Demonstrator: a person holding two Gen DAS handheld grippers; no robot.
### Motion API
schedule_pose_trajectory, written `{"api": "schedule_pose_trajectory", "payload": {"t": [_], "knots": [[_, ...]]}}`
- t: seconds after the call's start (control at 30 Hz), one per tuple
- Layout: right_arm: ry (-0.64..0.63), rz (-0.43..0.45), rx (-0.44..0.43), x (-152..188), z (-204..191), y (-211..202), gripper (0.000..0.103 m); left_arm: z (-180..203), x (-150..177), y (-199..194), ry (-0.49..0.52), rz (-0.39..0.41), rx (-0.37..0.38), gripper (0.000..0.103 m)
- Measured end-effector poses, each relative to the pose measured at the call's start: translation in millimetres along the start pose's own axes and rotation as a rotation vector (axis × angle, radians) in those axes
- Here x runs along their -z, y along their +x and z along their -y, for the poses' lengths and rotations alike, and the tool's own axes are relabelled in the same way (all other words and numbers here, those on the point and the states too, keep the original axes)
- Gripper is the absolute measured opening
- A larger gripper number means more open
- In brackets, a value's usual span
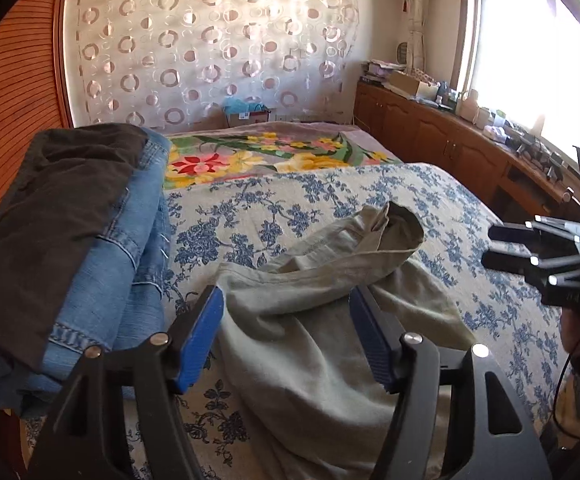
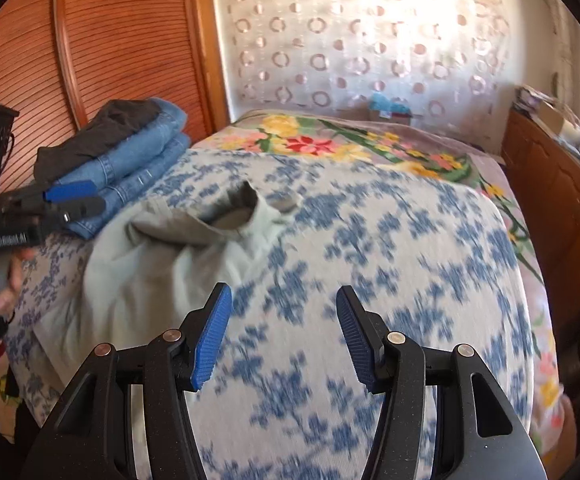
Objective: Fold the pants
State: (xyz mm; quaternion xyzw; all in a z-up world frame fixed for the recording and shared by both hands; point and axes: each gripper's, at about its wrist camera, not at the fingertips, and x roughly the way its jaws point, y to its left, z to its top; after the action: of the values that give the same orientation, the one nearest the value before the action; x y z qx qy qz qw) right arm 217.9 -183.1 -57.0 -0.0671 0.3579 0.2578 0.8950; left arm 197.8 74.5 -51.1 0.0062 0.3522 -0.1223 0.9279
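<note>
Pants (image 1: 310, 320), crumpled on bed (image 1: 430, 200), sit btwn wide-open left claw (image 1: 287, 334), not gripped. Right claw (image 2: 283, 334) open, empty, over bedspread. Only left view shows window (image 1: 530, 40).

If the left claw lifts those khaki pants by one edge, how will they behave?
Probably floppy: the khaki pants lie crumpled in soft folds, so the rest should drape and trail. Likely light, since the cloth looks thin. They may drag across the blue-flowered bedspread rather than slide clean. Left claw is open over them.
</note>
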Motion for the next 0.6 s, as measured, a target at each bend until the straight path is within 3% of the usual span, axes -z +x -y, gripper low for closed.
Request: {"api": "schedule_pose_trajectory", "payload": {"t": [0.1, 0.47, 0.6], "knots": [[-0.011, -0.014, -0.034, -13.5, -2.5, 15.2, 0.056, -1.7, 4.5, 3.8, -0.005, -0.003, -0.007, 0.065], [0.003, -0.095, -0.159, -48.5, 1.0, 74.8, 0.036, -6.0, 10.0, 6.6, -0.015, -0.009, -0.039, 0.065], [-0.013, -0.106, -0.176, -54.2, -1.2, 82.2, 0.01, -6.8, 12.4, 7.7, -0.021, -0.014, -0.04, 0.065]]}}
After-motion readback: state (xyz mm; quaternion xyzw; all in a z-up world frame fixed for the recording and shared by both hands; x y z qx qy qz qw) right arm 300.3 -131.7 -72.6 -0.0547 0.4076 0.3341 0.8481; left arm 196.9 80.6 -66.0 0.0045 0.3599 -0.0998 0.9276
